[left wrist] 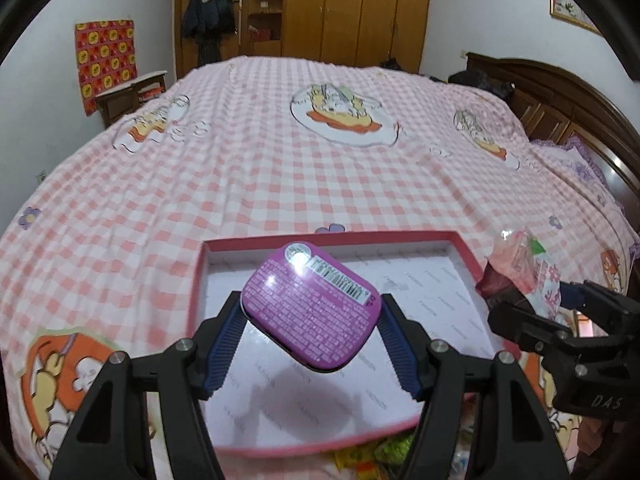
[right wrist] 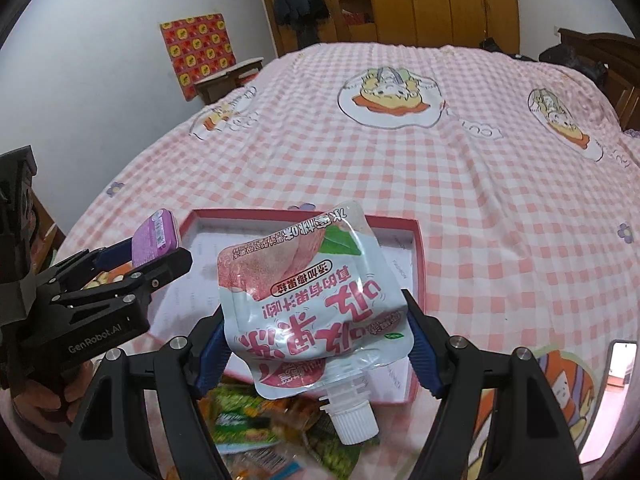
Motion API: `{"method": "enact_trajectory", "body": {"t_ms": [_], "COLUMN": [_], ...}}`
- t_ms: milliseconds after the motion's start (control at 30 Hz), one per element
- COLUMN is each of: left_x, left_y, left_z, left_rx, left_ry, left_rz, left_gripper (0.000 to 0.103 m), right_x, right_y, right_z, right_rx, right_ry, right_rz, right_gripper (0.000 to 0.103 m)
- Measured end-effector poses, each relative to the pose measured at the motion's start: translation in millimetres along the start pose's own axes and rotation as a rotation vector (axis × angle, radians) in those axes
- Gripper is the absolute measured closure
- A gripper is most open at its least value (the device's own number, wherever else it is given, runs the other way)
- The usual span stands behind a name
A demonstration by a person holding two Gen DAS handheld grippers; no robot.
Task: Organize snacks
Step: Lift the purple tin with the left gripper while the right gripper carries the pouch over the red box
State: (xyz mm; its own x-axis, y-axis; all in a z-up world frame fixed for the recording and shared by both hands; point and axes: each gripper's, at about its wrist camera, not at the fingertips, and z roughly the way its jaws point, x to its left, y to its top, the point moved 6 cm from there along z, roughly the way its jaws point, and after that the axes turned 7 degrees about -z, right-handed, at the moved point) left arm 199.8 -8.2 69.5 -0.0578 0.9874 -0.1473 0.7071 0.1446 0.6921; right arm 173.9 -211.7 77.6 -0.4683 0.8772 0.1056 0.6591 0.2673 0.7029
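My left gripper [left wrist: 310, 308] is shut on a flat purple tin [left wrist: 312, 306] with a barcode label, held above the pink-rimmed shallow box [left wrist: 400, 236] on the bed. From the right wrist view the same tin [right wrist: 154, 242] shows at the left, between the left gripper's fingers [right wrist: 132, 256]. My right gripper [right wrist: 316, 320] is shut on a white and pink jelly pouch [right wrist: 308, 300], its white cap pointing down toward me. The pouch hangs over the box's near edge [right wrist: 416, 236]. In the left wrist view the pouch [left wrist: 524, 264] and right gripper [left wrist: 532, 296] appear at the right.
A pile of loose snack packets [right wrist: 248, 428] lies on the bed just in front of the box. The pink checked bedspread [left wrist: 280, 168] stretches far behind it. A phone [right wrist: 618, 380] lies at the right. A wooden headboard [left wrist: 560, 100] and wardrobe [left wrist: 360, 12] stand beyond.
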Motion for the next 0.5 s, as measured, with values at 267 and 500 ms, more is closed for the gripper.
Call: {"method": "enact_trajectory", "body": {"t_ms": [267,500], "left_x": [4,10], "left_y": [-3,-5], "left_z": [53,75], "left_rx": [0.078,0.092], "left_ry": [-0.007,0.008], "left_rz": [0.022,-0.020], "left_gripper": [0.034,0.034], "right_x": [-15,-25], "right_y": [3,4], "right_z": [42,76], "right_rx": [0.056,0.084], "right_ry": [-0.014,-0.012], "right_rz": [0.051,0.043], "right_gripper": [0.027,0.027]}}
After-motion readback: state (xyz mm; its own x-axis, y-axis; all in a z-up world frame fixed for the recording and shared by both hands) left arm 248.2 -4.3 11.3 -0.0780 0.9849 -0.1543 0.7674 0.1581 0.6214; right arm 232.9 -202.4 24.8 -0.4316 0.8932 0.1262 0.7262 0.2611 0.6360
